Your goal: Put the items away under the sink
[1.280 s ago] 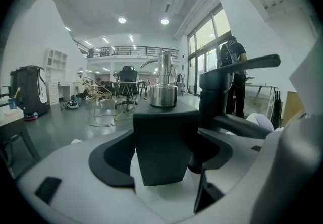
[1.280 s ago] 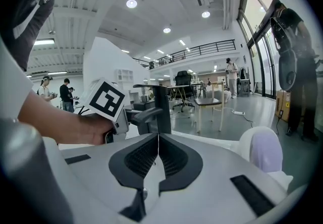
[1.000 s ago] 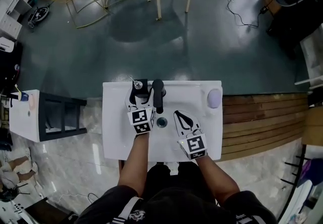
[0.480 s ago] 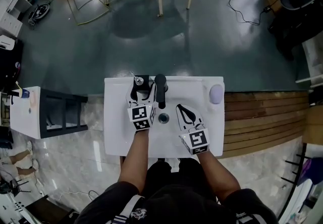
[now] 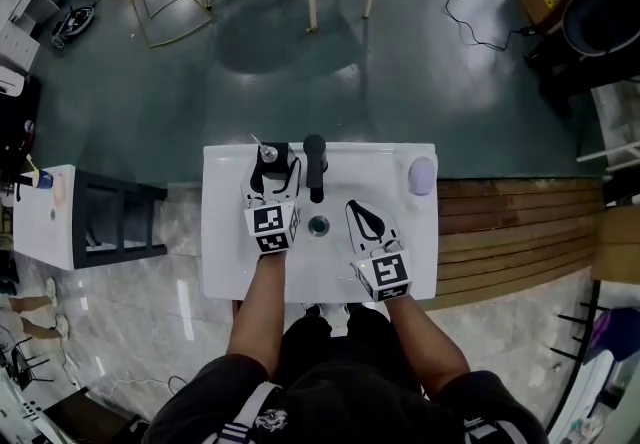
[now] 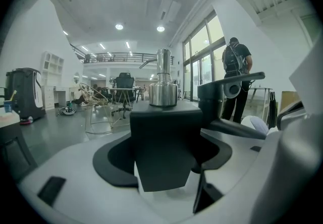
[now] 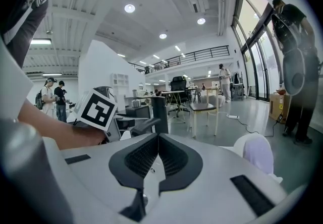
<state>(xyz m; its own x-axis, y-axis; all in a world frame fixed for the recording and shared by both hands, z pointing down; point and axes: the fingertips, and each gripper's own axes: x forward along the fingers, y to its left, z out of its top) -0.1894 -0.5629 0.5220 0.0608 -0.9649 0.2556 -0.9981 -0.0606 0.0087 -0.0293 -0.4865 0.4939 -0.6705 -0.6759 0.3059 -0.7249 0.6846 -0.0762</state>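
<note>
Your left gripper (image 5: 272,178) reaches over the back left of the sink (image 5: 225,262); its jaws are closed on the dispenser (image 5: 272,158), pads against the two sides of the black body; the left gripper view shows that body filling the gap between the jaws, upright, with its steel pump on top; whether the dispenser rests on the sink top or is lifted off it, you cannot tell from these views.

Your right gripper (image 5: 357,211) sits over the basin, right of the drain (image 5: 319,225); its jaws are pressed together with nothing between them, as the right gripper view shows plainly; it touches no item.

The faucet (image 5: 315,165) stands just right of the dispenser, at the middle of the back edge, its spout pointing toward you; the two look close but apart.

A pale purple item (image 5: 422,175) lies on the back right corner of the sink top, well apart from both grippers; it shows too small to name.

You stand at the front edge of the sink, both forearms stretched over it; the cabinet space below is hidden by the sink top.
</note>
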